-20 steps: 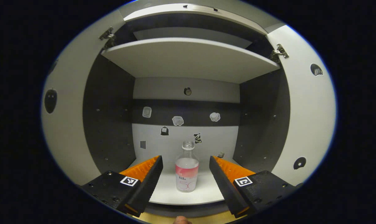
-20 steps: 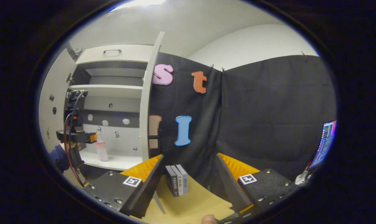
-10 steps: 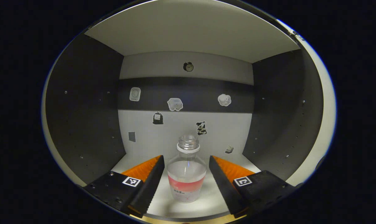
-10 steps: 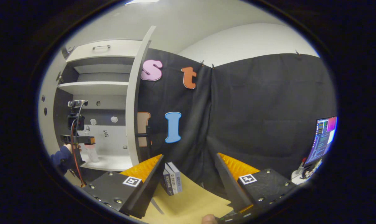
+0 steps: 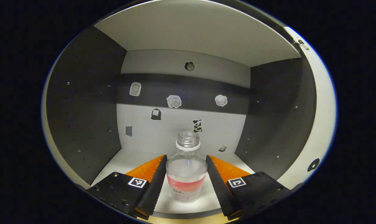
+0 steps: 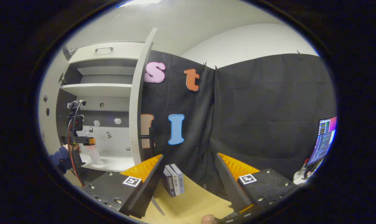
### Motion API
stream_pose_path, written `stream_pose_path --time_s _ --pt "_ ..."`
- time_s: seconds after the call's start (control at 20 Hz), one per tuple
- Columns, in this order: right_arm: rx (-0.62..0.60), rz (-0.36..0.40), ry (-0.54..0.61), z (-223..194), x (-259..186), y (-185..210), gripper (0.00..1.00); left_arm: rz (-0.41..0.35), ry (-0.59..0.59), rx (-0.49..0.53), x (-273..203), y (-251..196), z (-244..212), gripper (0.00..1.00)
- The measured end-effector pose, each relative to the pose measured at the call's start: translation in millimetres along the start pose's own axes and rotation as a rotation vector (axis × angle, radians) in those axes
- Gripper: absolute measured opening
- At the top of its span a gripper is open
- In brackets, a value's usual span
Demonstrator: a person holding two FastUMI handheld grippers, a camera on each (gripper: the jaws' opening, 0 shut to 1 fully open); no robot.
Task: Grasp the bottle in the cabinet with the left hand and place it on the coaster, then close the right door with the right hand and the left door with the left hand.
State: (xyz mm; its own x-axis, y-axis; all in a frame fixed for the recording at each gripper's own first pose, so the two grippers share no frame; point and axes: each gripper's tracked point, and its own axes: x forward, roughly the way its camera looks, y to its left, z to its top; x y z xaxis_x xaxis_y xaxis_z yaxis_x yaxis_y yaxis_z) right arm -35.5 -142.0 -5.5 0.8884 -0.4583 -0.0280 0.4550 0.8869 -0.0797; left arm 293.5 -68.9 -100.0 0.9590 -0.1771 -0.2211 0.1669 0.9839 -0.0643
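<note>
Inside the cabinet (image 5: pixel 82 102), the upright bottle (image 5: pixel 186 174) is standing between the left tongs (image 5: pixel 186 183), fingers flanking its shoulders; whether they are pressing it, I cannot tell.

- A clear bottle (image 5: pixel 186 174) with a pink label band is seen between the left tongs (image 5: pixel 186 183).
- White shelves (image 5: pixel 191 46) and dark grey walls (image 5: pixel 82 105) are shown in the cabinet behind.

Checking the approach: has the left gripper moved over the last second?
Yes. The left gripper went forward into the cabinet; its fingers now flank the bottle.
</note>
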Motion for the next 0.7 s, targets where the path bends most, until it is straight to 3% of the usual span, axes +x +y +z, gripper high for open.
stream_pose_path --time_s 0.6,0.7 --pt "-0.024 0.180 -0.040 4.6 -6.4 3.2 0.98 -0.103 -0.024 -0.018 -149.7 -6.8 -13.8 0.79" --pt "-0.019 0.203 -0.042 4.0 -4.9 3.4 0.94 -0.110 -0.028 -0.015 -168.1 -3.9 -24.9 0.79"
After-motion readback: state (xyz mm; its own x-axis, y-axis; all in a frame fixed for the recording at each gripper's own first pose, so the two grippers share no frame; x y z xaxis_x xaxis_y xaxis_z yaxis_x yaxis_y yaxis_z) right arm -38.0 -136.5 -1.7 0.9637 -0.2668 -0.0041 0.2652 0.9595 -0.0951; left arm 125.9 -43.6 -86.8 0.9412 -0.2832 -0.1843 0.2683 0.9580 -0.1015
